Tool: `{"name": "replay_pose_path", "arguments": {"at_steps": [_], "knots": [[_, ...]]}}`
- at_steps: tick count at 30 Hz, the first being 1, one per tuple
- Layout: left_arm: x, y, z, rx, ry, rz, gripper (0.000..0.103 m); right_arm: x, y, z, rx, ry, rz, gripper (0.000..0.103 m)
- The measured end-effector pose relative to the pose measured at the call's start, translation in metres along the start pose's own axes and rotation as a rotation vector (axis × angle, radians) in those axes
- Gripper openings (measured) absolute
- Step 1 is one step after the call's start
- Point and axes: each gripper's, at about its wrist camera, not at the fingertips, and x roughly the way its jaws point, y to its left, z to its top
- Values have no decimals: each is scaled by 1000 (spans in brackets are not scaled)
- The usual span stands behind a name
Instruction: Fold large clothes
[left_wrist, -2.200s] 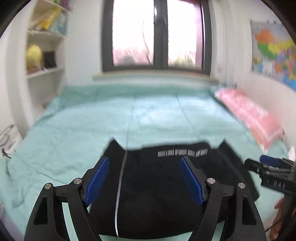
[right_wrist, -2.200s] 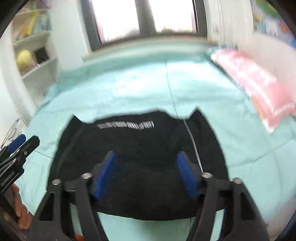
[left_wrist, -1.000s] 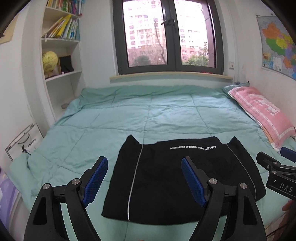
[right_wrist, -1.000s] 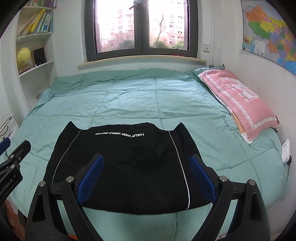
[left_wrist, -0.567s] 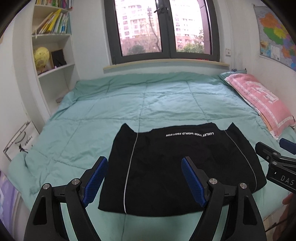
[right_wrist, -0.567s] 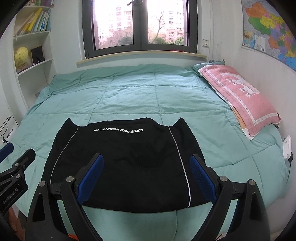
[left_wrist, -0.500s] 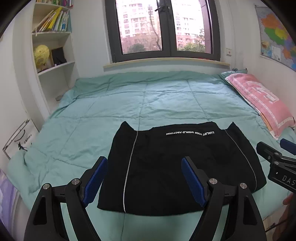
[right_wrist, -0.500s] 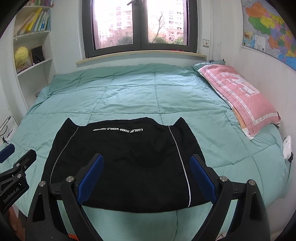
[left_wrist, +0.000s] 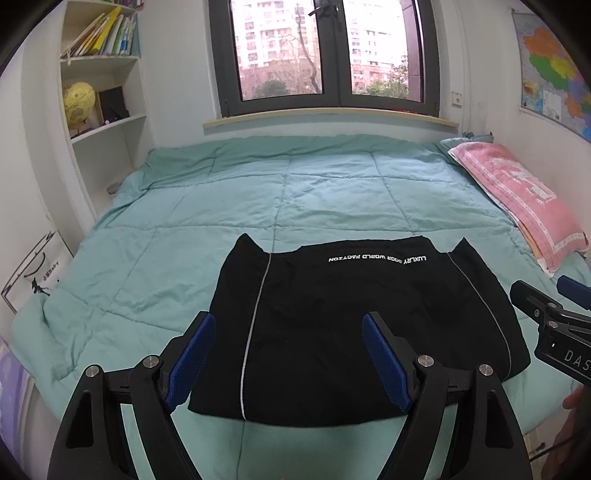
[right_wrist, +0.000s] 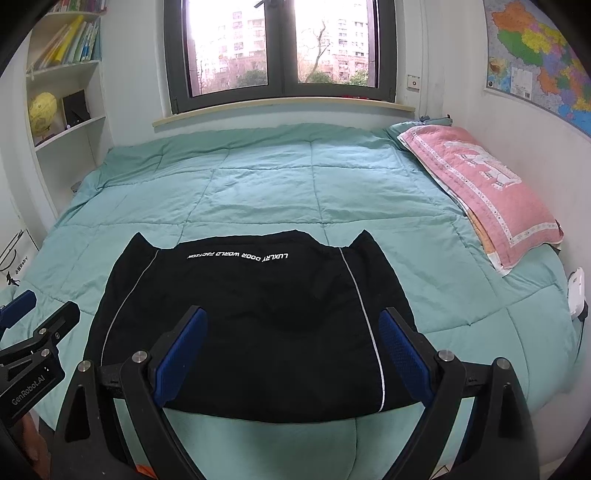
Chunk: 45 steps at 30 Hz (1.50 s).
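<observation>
A black garment (left_wrist: 354, 325) (right_wrist: 251, 317) with thin white side stripes and a line of white lettering lies folded flat near the front edge of the bed. My left gripper (left_wrist: 288, 354) hangs above its near left part, open, with nothing between its blue pads. My right gripper (right_wrist: 291, 350) hovers above the garment's near right part, also open and empty. Each gripper shows at the edge of the other's view: the right one (left_wrist: 550, 321) and the left one (right_wrist: 33, 339).
The teal quilt (left_wrist: 314, 199) (right_wrist: 280, 184) covers the whole bed. A pink pillow (left_wrist: 517, 199) (right_wrist: 484, 184) lies along the right wall. White shelves (left_wrist: 103, 88) with books and a yellow globe stand at the left. A white device (right_wrist: 577, 291) sits at the bed's right edge.
The blurred, close views have given way to sharp ones farther back from the garment. Over the last second both grippers stay nearly still, open, and the garment has not moved.
</observation>
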Motion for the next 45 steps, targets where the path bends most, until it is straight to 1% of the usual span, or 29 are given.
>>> {"name": "replay_pose_path", "arguments": {"at_steps": [17,38,42,45], "knots": [[5,-5,-1,10,18,-13,83,6,-1,-2,2,11,10,95],[13,-7,-2,17,26,-1,83,15,4,-5,0,37,19,95],[16,-10,-3,23,39,-8,83,17,5,-5,-2,44,19,95],[18,-12,-3,30,38,1,83,21,6,-6,-2,54,23,95]]}}
